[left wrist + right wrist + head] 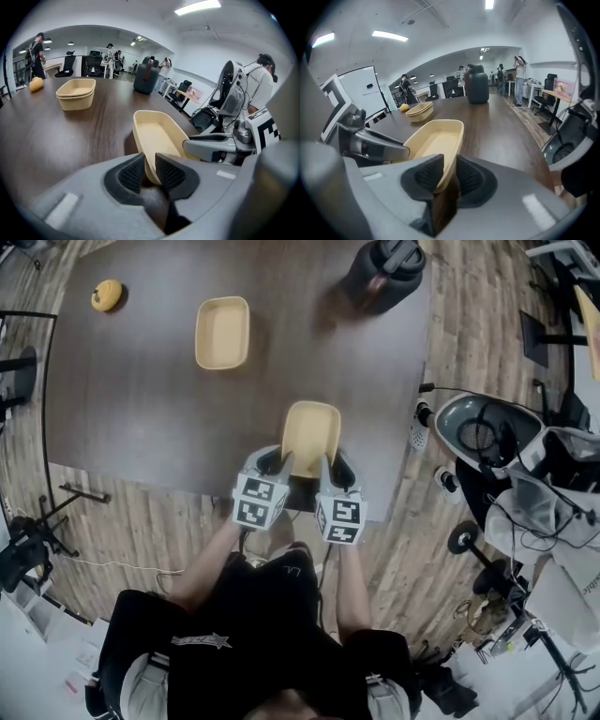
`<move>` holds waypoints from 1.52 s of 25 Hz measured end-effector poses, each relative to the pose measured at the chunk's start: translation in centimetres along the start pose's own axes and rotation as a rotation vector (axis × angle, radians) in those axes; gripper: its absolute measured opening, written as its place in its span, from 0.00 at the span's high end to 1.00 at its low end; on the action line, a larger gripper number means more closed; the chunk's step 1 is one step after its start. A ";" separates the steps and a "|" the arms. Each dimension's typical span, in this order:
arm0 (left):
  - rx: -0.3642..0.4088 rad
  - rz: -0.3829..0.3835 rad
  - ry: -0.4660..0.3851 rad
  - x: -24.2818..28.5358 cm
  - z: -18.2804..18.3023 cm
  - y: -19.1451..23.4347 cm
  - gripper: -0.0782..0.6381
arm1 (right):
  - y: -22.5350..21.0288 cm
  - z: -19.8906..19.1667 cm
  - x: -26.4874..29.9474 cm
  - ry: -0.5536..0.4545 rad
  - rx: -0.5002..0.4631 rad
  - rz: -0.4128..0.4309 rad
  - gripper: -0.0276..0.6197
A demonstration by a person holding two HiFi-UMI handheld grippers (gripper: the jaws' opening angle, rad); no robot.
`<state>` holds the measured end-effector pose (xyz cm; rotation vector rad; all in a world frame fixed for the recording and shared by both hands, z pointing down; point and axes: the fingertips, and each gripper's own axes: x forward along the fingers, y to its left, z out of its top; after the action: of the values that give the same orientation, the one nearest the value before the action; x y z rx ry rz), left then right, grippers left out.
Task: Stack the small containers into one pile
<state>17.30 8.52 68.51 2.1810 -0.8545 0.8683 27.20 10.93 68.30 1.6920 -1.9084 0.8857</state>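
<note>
Head view shows, left to right across the far side of the table (141, 399), a small yellow object (107, 294), a nested pair of containers (222, 332) and a dark jug (384, 276). At the near edge, the left gripper (272, 462) is clamped narrow on the single container's (311, 432) left wall. The right gripper (339, 468) pinches its right wall.

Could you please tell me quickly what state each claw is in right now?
Left claw: closed on the left wall of the near container.
Right claw: closed on the right wall of the same container.
</note>
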 end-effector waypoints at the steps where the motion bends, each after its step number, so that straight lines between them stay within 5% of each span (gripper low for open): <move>1: -0.002 0.003 0.000 0.0 0.0 0.0 0.79 | 0.1 0.0 0.0 0.001 -0.006 0.001 0.83; 11: 0.012 0.059 -0.080 -2.3 3.0 0.2 0.79 | 1.0 3.6 -1.3 -0.078 -0.054 0.025 0.83; 24: 0.019 0.180 -0.263 -11.6 8.2 1.3 0.81 | 6.7 11.2 -5.8 -0.232 -0.141 0.107 0.83; 38: -0.023 0.272 -0.392 -17.8 10.6 7.0 0.82 | 13.9 16.1 -4.7 -0.298 -0.228 0.193 0.84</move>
<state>5.52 2.40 51.12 2.2844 -1.3683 0.5524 15.67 3.50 51.32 1.5919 -2.3016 0.4750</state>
